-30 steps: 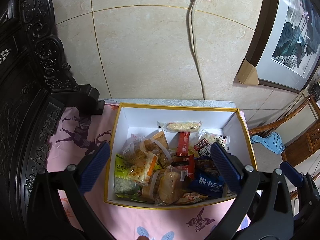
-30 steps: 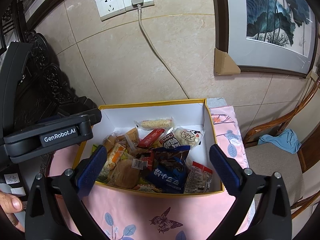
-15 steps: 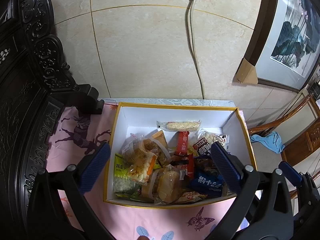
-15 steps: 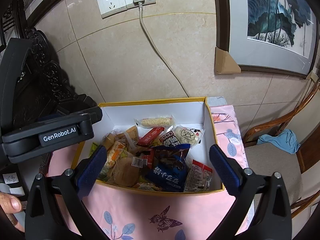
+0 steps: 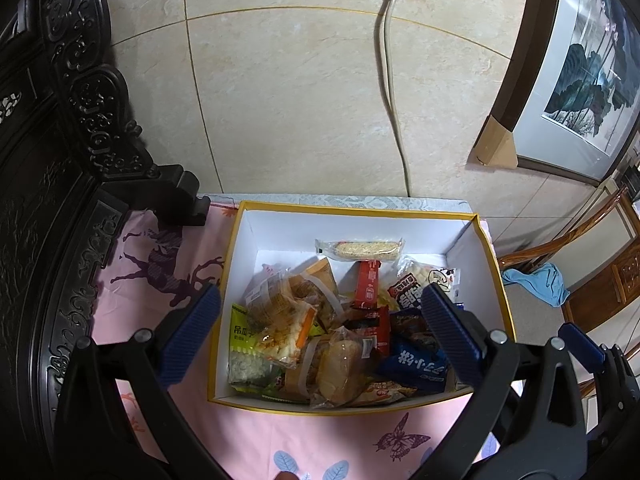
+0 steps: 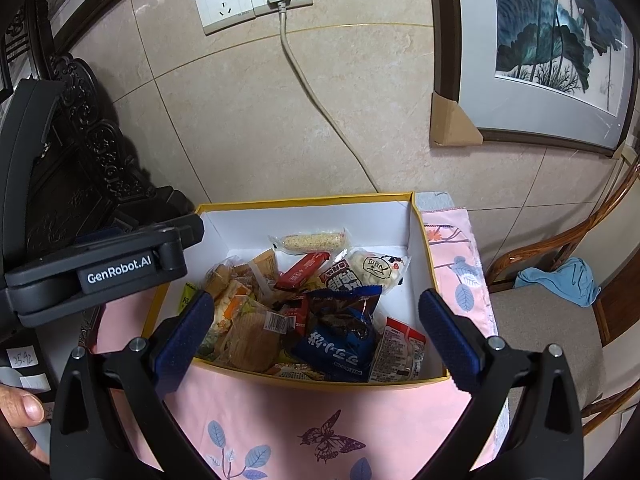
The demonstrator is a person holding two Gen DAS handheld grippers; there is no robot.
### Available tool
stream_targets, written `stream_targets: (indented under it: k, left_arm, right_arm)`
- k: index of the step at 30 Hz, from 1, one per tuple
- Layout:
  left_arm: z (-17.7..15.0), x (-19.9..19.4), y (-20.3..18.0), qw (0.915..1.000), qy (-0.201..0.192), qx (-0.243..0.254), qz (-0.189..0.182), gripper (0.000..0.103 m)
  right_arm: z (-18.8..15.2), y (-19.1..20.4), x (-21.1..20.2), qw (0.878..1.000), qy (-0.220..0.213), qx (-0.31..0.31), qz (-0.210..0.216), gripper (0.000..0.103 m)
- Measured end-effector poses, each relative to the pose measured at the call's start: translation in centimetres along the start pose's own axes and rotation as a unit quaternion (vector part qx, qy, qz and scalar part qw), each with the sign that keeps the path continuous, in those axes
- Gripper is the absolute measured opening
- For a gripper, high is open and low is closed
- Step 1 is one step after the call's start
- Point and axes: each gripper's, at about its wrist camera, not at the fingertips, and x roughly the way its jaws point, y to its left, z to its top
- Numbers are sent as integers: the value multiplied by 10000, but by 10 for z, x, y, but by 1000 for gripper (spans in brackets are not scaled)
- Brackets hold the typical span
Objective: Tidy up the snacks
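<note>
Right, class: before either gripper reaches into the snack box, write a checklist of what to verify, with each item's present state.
1. Left gripper open and empty: ok.
2. Right gripper open and empty: ok.
3. Yellow-rimmed box open on top, no lid: ok.
4. Cereal bar lying alone at the back, free to grip: ok.
5. Blue packet free of its neighbours: not ok, it lies in the pile.
6. Destination for sorted snacks in view: cannot tell.

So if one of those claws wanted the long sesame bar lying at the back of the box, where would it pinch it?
Probably across the middle of the sesame bar, coming straight down from above. It lies flat and crosswise, apart from the pile, so its narrow width should fit between the open fingers of the right gripper. The box back wall blocks a rear approach.
</note>
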Motion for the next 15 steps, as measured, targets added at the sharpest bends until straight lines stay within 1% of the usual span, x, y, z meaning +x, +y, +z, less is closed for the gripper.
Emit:
stream_targets:
  k: [15]
  left_arm:
    - [-2,-3,3,10000,10,-44,-3,101]
  right_arm:
    - [-2,4,-2,10000,9,-49,16,102]
